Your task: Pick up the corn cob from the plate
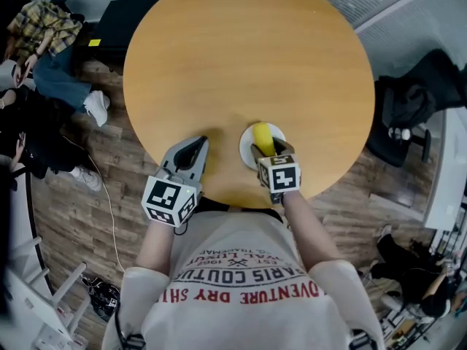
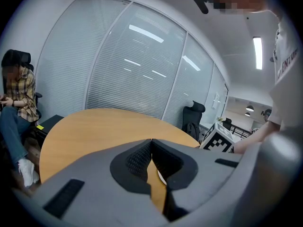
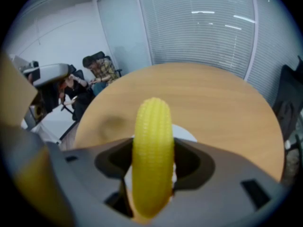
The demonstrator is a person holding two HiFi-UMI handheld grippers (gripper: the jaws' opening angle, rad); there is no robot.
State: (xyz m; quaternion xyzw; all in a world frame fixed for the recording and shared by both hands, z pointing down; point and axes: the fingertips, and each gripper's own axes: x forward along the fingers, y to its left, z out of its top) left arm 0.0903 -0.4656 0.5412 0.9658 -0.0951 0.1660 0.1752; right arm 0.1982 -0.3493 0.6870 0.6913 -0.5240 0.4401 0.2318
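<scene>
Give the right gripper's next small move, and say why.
Probably lift straight up. The right gripper is shut on the corn cob, which lies lengthwise between its fingers, right over the white plate, so raising it should clear the plate.

corn cob [image 1: 263,137] over plate [image 1: 246,149] | left gripper [image 1: 201,141] left of plate

The corn cob [image 1: 263,138] is coloured bright yellow, the plate [image 1: 245,146] white, the counter [image 1: 248,64] light brown.
</scene>
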